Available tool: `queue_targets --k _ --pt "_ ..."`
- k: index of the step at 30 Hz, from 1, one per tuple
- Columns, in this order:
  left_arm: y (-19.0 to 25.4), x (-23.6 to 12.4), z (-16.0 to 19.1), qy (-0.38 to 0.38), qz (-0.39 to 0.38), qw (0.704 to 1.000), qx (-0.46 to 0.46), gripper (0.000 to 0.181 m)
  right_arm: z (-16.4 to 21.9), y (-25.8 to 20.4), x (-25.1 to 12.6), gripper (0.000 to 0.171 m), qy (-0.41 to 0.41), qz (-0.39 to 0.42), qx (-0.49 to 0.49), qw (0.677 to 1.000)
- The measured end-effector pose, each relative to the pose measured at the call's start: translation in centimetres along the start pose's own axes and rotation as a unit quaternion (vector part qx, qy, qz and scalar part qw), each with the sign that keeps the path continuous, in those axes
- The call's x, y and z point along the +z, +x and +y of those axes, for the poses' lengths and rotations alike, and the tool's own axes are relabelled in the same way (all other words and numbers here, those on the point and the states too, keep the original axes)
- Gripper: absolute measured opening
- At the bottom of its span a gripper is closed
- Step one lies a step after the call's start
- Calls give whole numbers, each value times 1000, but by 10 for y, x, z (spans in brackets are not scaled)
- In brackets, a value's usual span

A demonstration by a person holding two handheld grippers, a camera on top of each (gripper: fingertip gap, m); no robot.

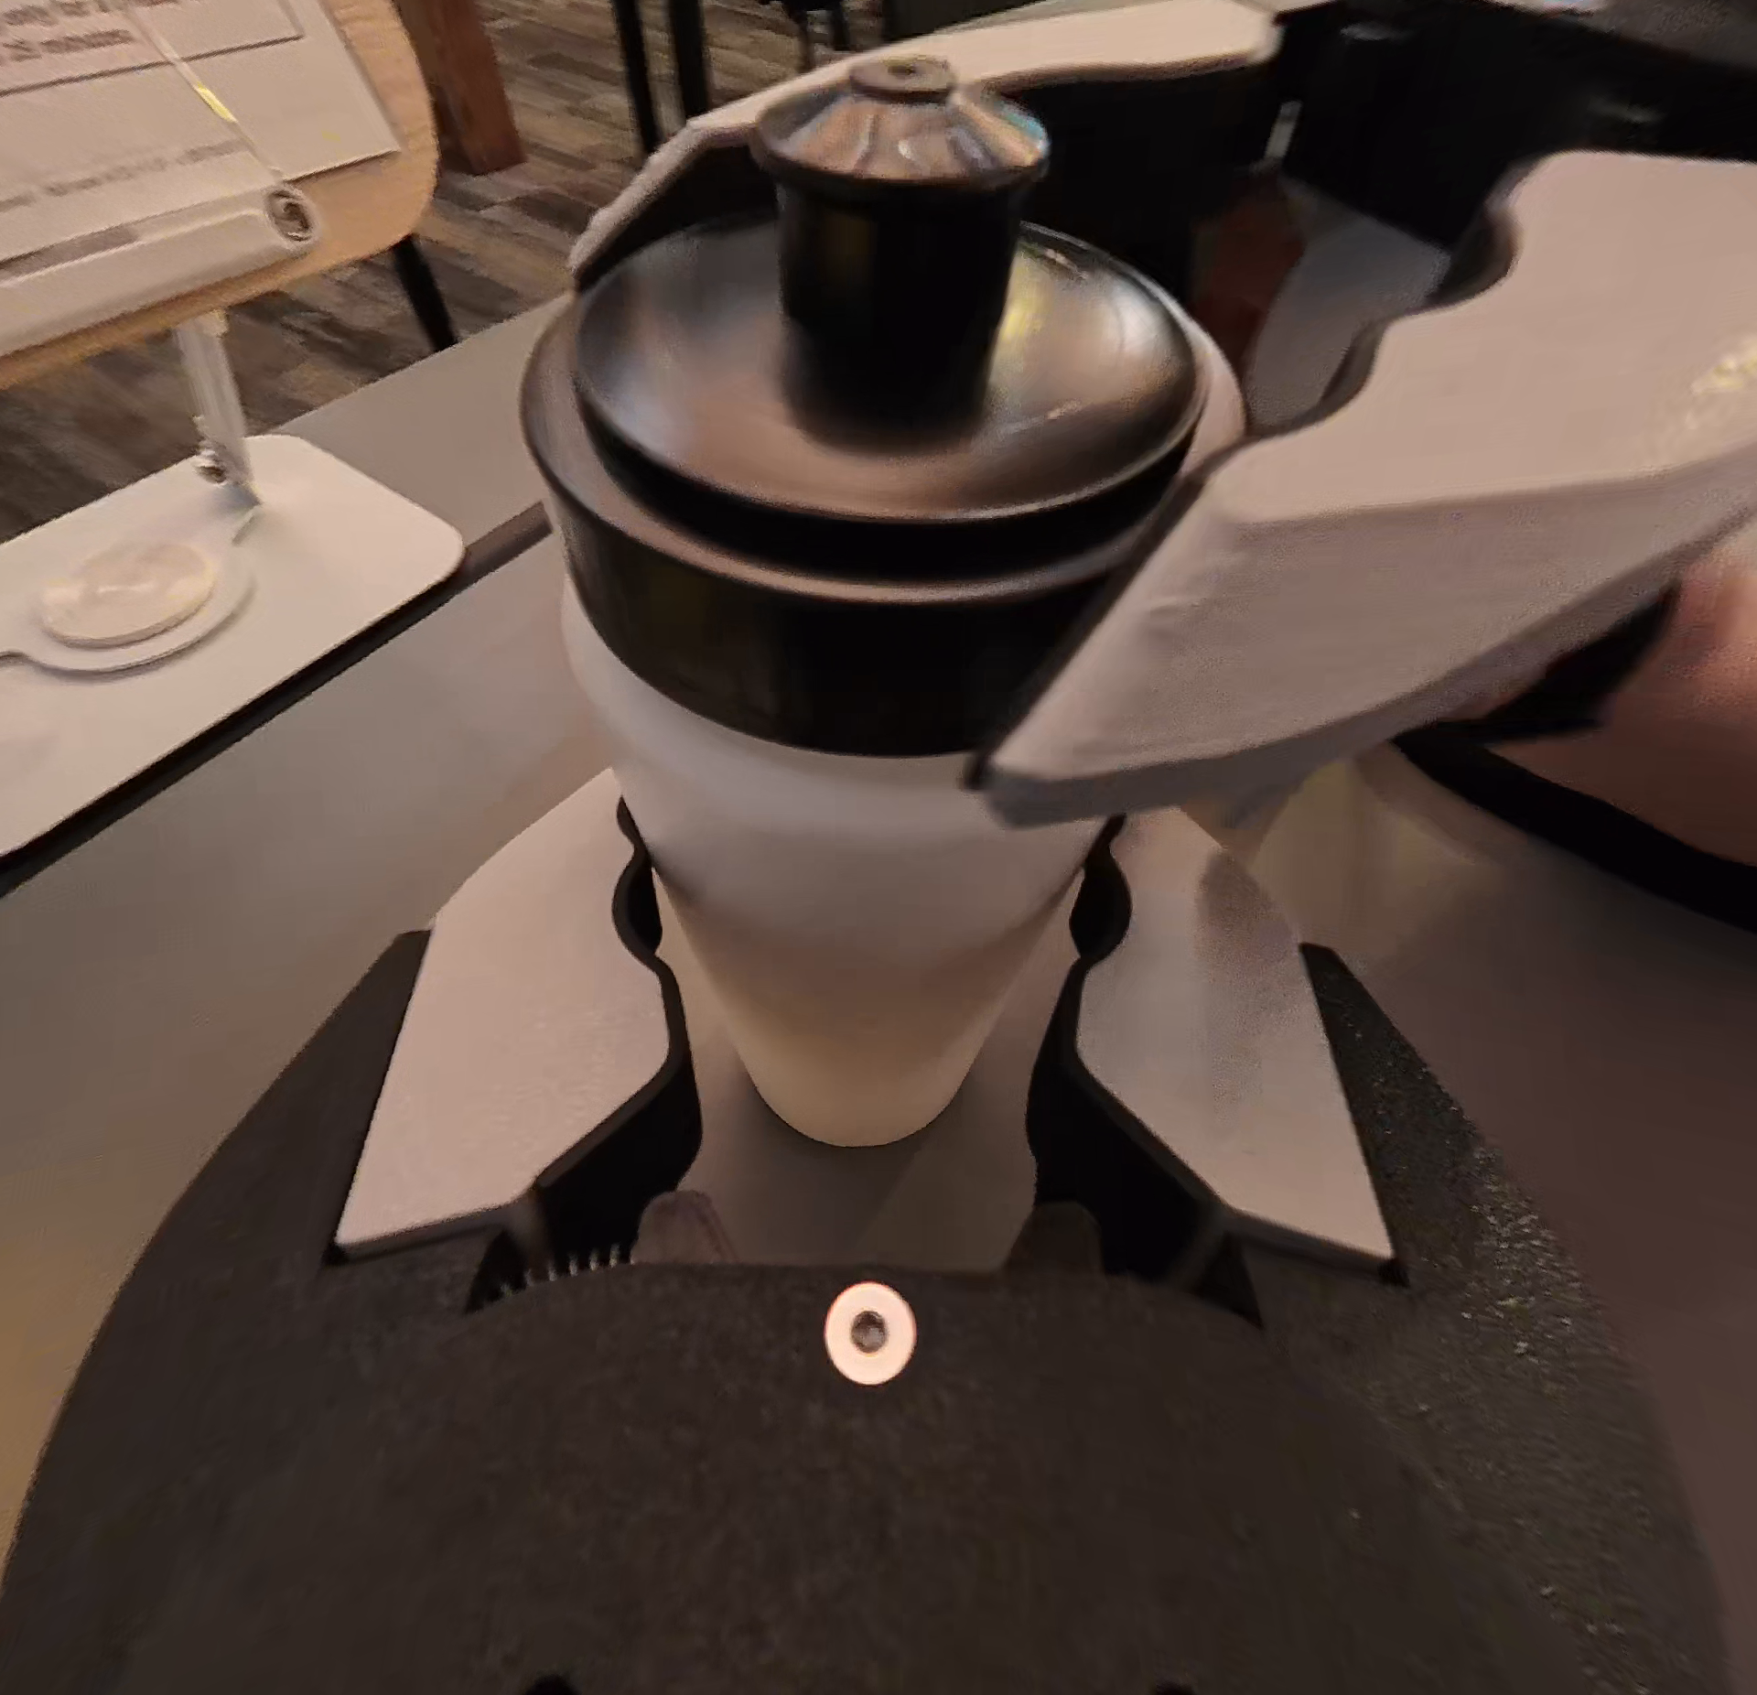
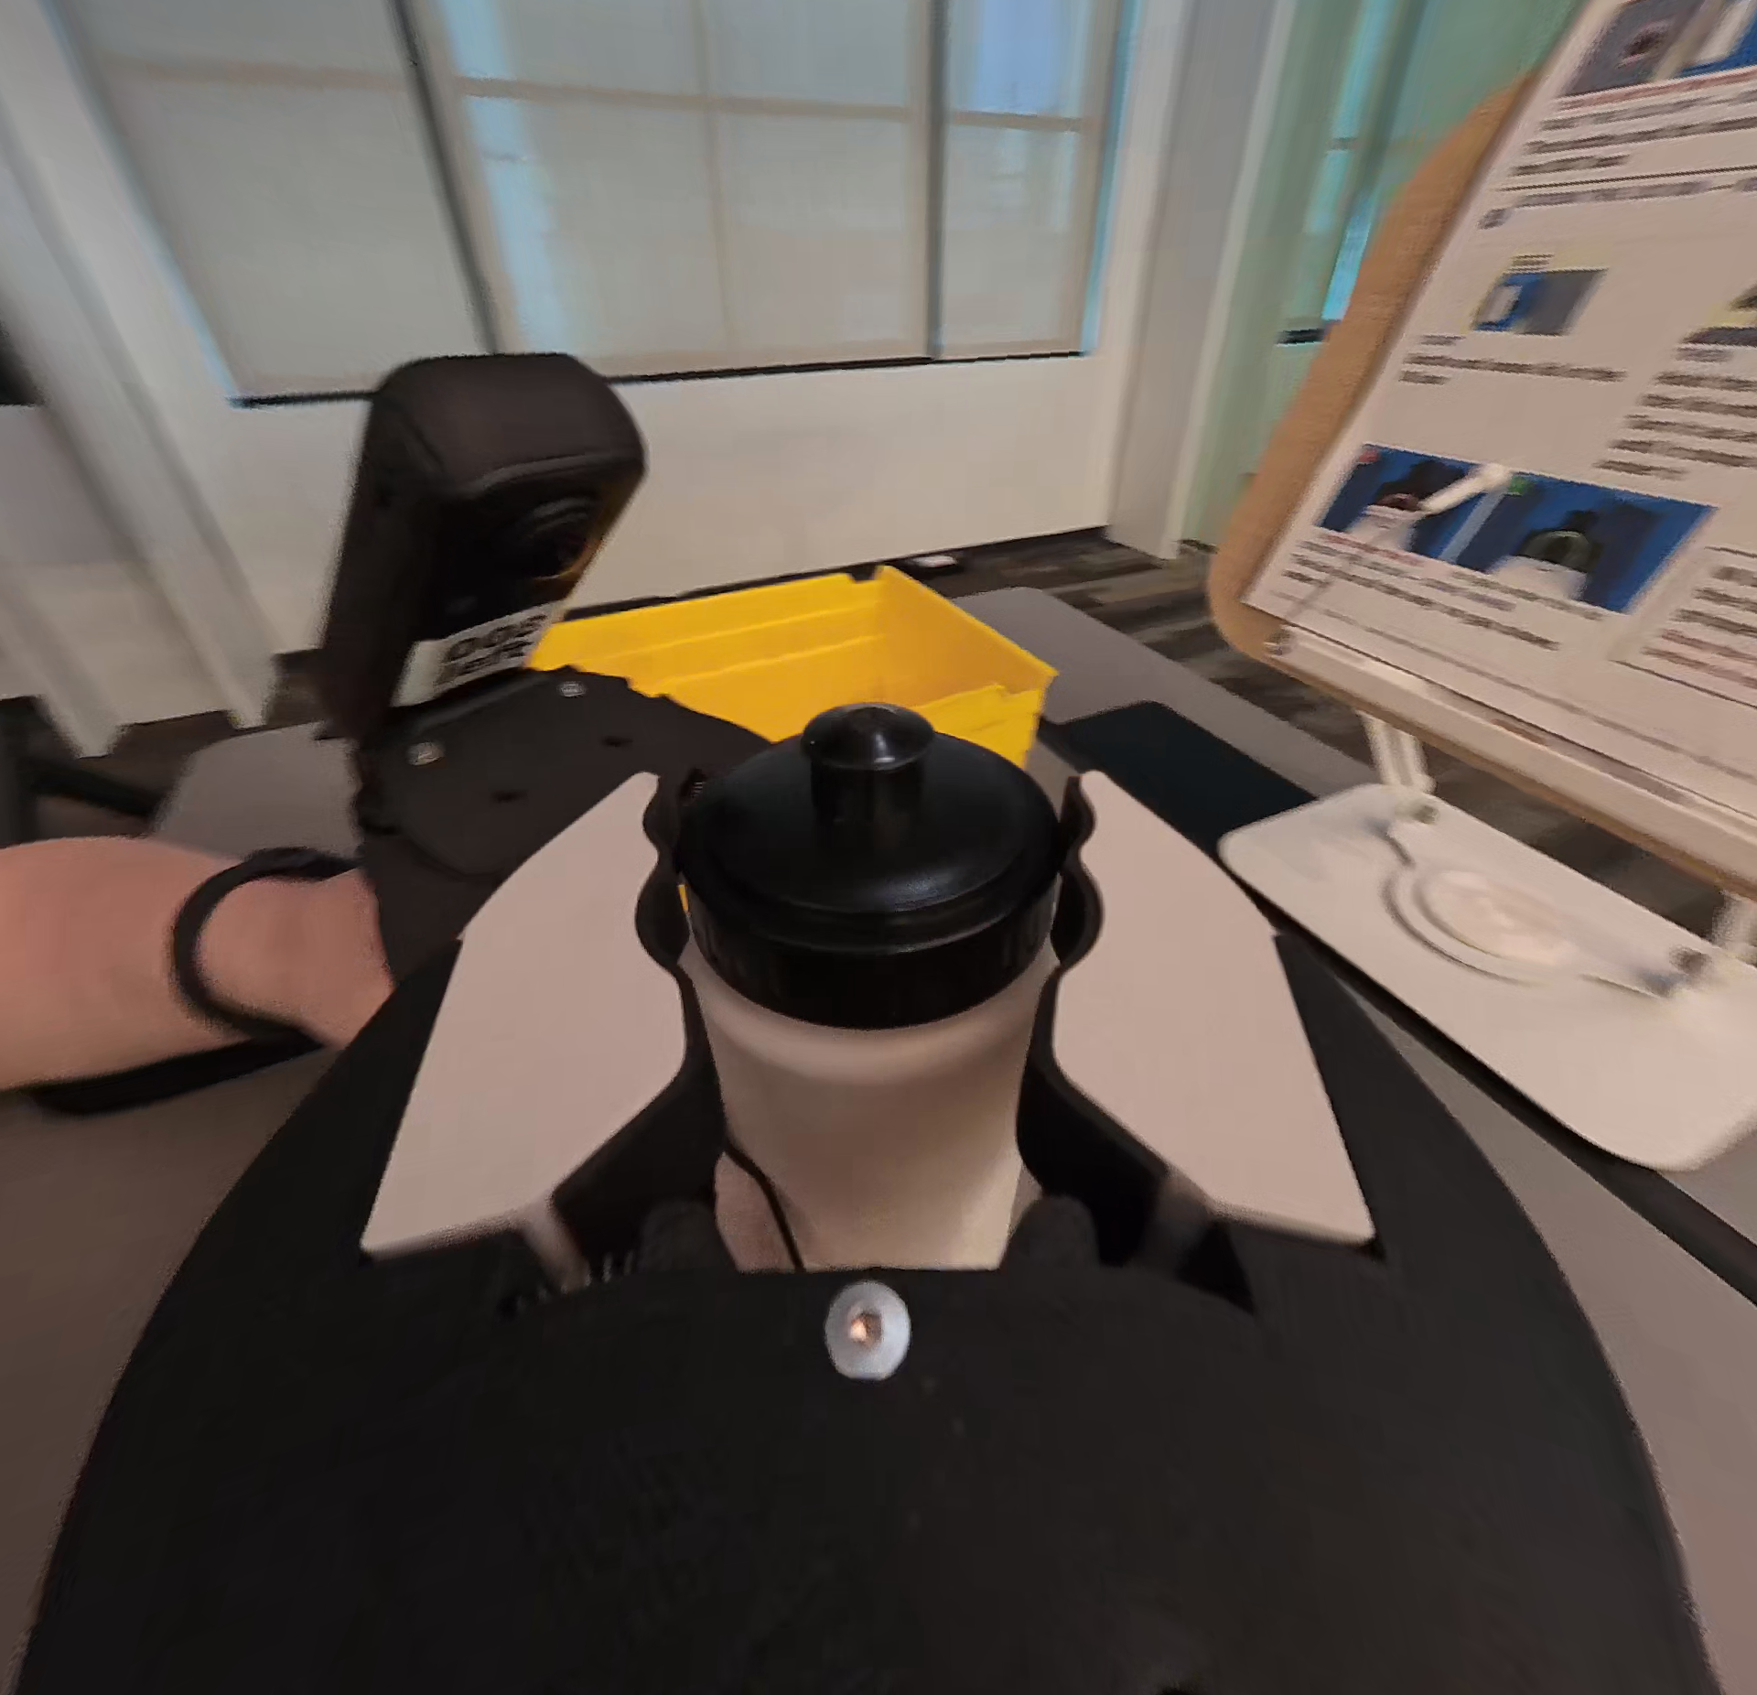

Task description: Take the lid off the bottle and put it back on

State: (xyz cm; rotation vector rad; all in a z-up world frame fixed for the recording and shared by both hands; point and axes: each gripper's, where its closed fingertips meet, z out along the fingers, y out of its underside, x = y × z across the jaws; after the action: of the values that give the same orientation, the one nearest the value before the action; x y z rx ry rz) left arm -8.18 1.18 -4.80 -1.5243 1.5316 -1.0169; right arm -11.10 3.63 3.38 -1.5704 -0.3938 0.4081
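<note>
A white bottle (image 1: pixel 856 936) with a black push-pull lid (image 1: pixel 856 508) stands upright on the grey table (image 1: pixel 190 1031). My left gripper (image 1: pixel 870 889) is shut on the bottle's white body, one finger on each side. My right gripper (image 1: pixel 794 518) comes in from the upper right and is shut on the lid's black rim. In the right wrist view the lid (image 2: pixel 870 889) sits on the bottle (image 2: pixel 865 1126), clamped between the right gripper's (image 2: pixel 870 841) fingers. The left tool's camera housing (image 2: pixel 475 508) shows behind at the left.
A yellow bin (image 2: pixel 808 641) stands on the table behind the bottle. A wooden board with printed sheets (image 2: pixel 1521 366) leans on a white stand base (image 2: pixel 1521 1003), also in the left wrist view (image 1: pixel 238 556). A person's hand (image 2: pixel 143 955) holds the left tool. The left gripper's tips are roughly 8 cm from the right gripper's.
</note>
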Motion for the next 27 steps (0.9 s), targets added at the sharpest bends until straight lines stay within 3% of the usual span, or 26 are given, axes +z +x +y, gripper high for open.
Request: queue_targets --k 3,5,10,15,24,27 --pt "-2 0 0 5 -23 1000 0 86 0 3 0 77 -2 71 -4 997" --pt "-1 -1 0 4 -12 1000 1 86 0 2 0 77 -10 64 -11 998" --pt "0 0 0 1 19 1000 7 86 0 -4 -5 83 -25 -73 -6 997" --pt "11 0 0 2 60 998 29 86 -3 -10 -15 73 -8 -147 22 989" --pt "13 -1 1 -3 69 997 38 86 0 -13 -15 74 -33 -139 -10 990" --pt "9 -1 0 -2 55 998 20 86 -1 -8 -10 74 -33 -95 -11 995"
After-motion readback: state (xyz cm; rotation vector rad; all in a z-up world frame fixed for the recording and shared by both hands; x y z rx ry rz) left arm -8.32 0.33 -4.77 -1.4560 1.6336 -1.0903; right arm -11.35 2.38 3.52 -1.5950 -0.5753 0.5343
